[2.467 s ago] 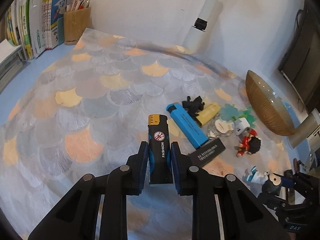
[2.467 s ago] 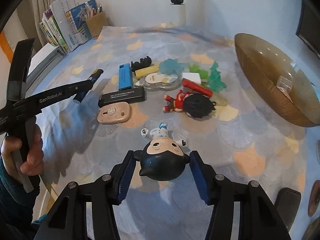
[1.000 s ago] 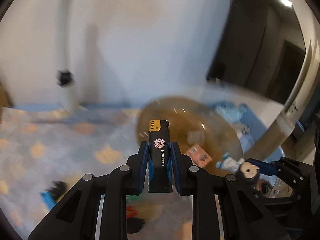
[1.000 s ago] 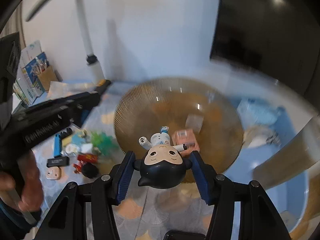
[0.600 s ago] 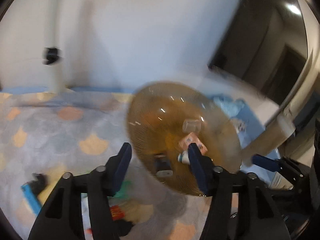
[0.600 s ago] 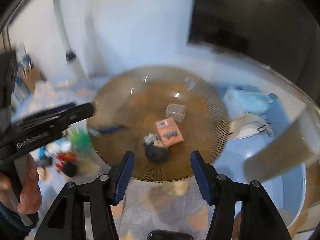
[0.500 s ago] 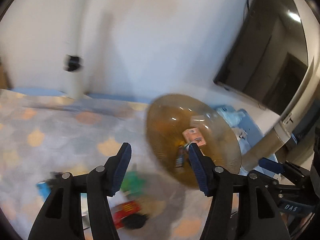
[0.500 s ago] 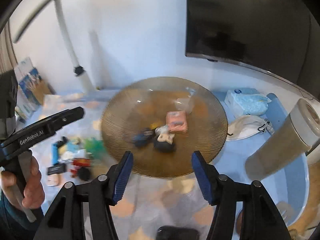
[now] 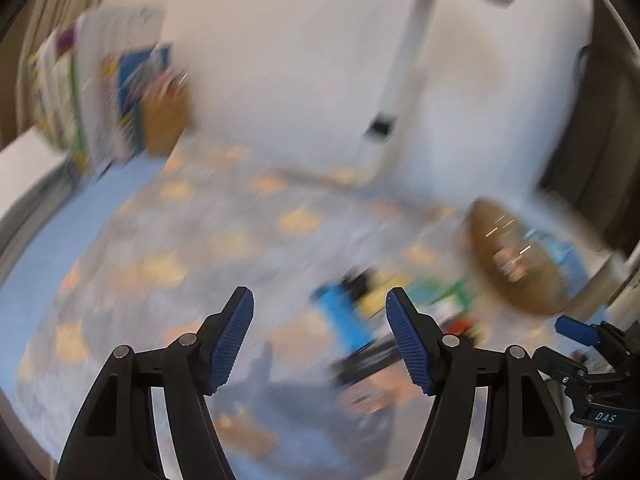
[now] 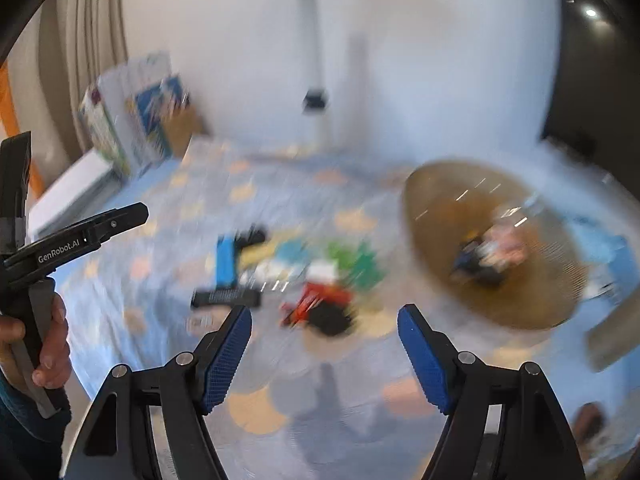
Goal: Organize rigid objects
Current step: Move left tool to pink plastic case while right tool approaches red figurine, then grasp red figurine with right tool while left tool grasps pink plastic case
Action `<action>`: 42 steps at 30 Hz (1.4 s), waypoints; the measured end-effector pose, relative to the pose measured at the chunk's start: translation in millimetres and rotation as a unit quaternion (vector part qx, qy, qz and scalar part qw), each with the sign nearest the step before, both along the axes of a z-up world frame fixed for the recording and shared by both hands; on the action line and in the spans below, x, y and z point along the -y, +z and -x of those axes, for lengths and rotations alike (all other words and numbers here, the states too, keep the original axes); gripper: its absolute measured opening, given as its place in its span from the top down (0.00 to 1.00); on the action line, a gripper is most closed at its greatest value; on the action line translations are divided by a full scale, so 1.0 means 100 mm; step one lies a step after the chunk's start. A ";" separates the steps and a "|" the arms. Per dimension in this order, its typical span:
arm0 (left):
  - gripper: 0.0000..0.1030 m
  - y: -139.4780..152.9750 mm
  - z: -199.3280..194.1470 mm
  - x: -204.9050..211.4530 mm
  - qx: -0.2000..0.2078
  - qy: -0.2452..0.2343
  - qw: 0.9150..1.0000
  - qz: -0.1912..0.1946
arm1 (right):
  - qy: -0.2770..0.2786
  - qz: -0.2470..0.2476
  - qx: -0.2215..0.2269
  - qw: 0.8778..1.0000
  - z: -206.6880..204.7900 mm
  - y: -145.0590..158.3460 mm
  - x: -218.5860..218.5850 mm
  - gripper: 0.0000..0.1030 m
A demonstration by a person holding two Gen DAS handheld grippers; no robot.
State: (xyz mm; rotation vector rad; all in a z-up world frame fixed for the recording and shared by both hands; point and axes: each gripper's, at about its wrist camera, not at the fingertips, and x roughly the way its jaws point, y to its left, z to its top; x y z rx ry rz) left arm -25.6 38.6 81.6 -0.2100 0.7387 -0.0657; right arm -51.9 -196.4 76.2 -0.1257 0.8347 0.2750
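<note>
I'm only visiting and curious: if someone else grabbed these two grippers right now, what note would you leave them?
Left gripper: open, empty; jaws have just been opening.
Right gripper: open, empty; jaws have just been opening.
Bowl: brown, at the right of the mat; it already holds a few small things, blurred, one pinkish, one dark.
Pile: still on the mat, left of the bowl. Blue lighter, flat black bar, red and black figure, green pieces; the rest is too blurred to name.
Left to do: probably carry the pile to the bowl, piece by piece.
</note>
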 end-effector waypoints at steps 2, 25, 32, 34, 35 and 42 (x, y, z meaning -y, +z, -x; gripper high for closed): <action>0.35 -0.31 0.02 -0.10 -0.014 0.009 1.000 -0.001 | 0.007 -0.015 -0.018 1.000 -0.03 -0.33 -0.06 0.28; 0.35 -0.74 0.07 0.59 -0.091 -0.143 0.986 -0.004 | -0.024 -0.079 -0.108 0.991 -0.76 -0.82 0.20 0.26; 0.37 -0.74 0.14 0.54 -0.087 -0.160 0.983 0.004 | 0.057 -0.078 -0.129 0.987 -0.40 -0.81 -0.16 0.38; 0.38 -0.74 0.16 0.56 -0.086 -0.170 0.982 0.002 | 0.078 -0.080 -0.136 0.984 -0.26 -0.80 -0.22 0.38; 0.38 -0.74 0.18 0.56 -0.087 -0.179 0.980 0.003 | 0.083 -0.070 -0.129 0.986 -0.18 -0.77 -0.23 0.38; 0.39 -0.74 0.10 0.77 -0.086 -0.206 0.975 -0.023 | 0.040 -0.035 -0.124 0.991 -0.46 -0.81 -0.09 0.38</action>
